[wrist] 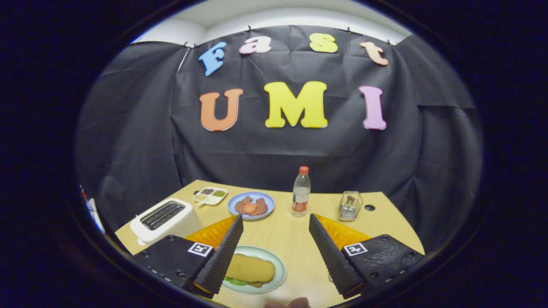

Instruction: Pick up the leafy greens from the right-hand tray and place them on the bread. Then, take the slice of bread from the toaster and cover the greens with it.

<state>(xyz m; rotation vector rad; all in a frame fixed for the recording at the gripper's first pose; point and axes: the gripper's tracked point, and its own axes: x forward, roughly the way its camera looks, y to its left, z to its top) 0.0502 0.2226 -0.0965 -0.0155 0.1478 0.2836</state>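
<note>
**Claw released above the assembled sandwich**

Between the two fingers I see bare tabletop (295, 252); the claw (276, 222) is released, its jaws spread wide and holding nothing. Just beside the left finger, partly behind it, a pale green plate (278, 267) sits on the wooden table. On that plate lies a slice of bread (252, 269), and leafy greens (234, 281) show at its near edge, under the slice. A second slice seems to lie beneath them, though I cannot tell for sure.

Beyond the left finger stands a white toaster (165, 220), its top slots dark. Farther back, a small divided tray (209, 195) holds dark, green and pale contents. Next to it, a blue plate (251, 205) carries brownish pieces and one reddish piece. Ahead of the gap between the fingers, a clear bottle (301, 192) with an orange-red cap stands upright. To its right, beyond the right finger, sits a small metal wire holder (349, 206), and near it a dark round hole (370, 208) in the table.
</note>
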